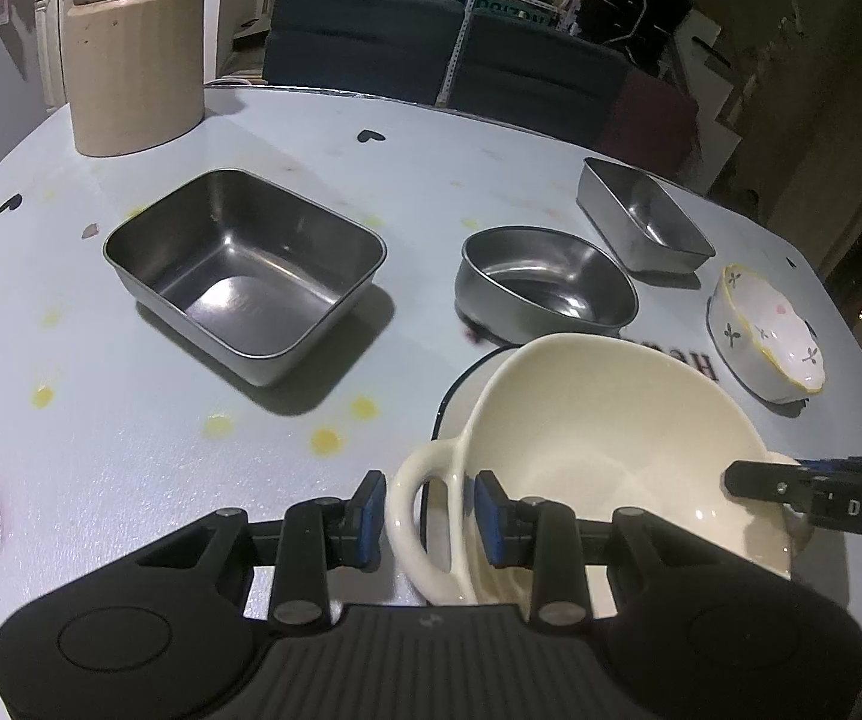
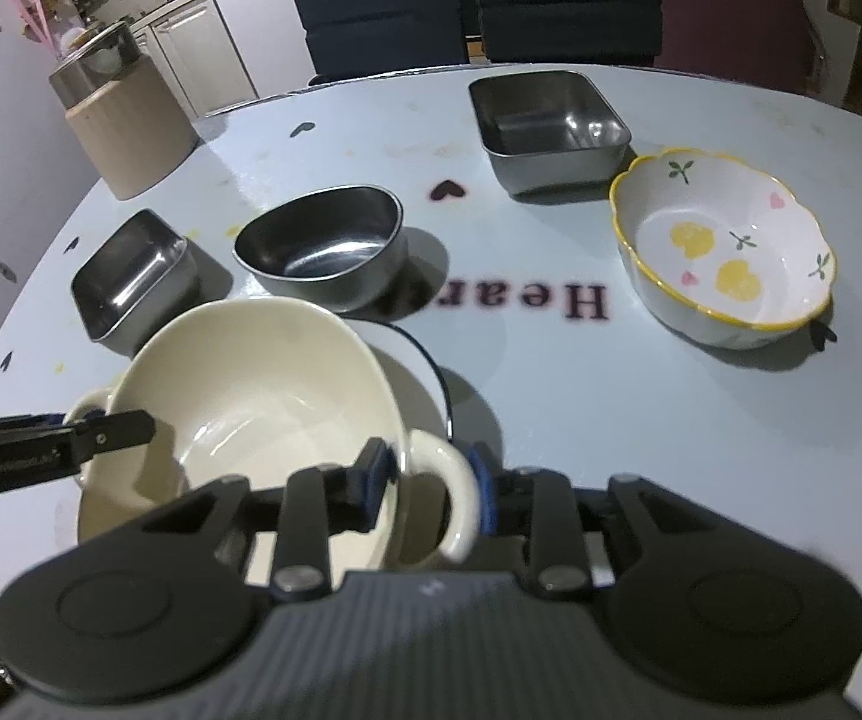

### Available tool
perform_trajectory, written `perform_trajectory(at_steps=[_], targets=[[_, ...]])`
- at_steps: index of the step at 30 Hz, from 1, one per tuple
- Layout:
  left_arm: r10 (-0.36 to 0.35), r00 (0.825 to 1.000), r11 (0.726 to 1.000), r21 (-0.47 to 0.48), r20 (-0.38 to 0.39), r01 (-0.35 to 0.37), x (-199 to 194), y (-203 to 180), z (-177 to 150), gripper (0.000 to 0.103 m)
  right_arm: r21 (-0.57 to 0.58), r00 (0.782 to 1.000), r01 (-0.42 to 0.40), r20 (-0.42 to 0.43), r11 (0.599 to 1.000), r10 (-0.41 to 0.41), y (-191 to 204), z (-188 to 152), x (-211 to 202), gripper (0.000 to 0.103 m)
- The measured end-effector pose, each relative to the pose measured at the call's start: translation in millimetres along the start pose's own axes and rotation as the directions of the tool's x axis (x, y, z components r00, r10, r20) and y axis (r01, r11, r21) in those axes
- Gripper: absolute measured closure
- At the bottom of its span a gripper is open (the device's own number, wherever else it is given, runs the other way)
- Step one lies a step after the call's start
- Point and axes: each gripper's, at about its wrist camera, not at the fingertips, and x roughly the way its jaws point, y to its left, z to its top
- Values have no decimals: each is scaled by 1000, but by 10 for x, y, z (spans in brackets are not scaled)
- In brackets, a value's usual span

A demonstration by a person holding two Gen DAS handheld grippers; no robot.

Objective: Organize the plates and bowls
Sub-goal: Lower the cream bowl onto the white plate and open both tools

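My left fingers and right fingers each straddle a handle of the cream bowl over the plate, neither clamped; closing unevenly could tip it.

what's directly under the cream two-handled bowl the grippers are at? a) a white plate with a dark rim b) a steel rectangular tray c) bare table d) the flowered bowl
a: the cream two-handled bowl sits over a white plate with a dark rim, whose edge shows past the bowl in both views.
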Motion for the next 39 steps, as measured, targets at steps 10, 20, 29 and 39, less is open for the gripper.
perform_trajectory(at_steps=[10,20,29,39], targets=[[1,1000,1000,23,-12,-1,5,-18,13,69,-12,1000,4,1,1000,-4,23,-5,14,66],[19,1000,997,76,-12,-18,-4,-66,13,68,-15,1000,21,-2,1000,-21,48,-29,9,64],[19,1000,996,85,-18,-17,-43,-109,0,53,10,1000,6,0,1000,-6,27,-102,-17,57],[35,999,994,107,-31,-32,-139,-170,-62,10,12,1000,-16,24,1000,16,1,-185,-54,27]])
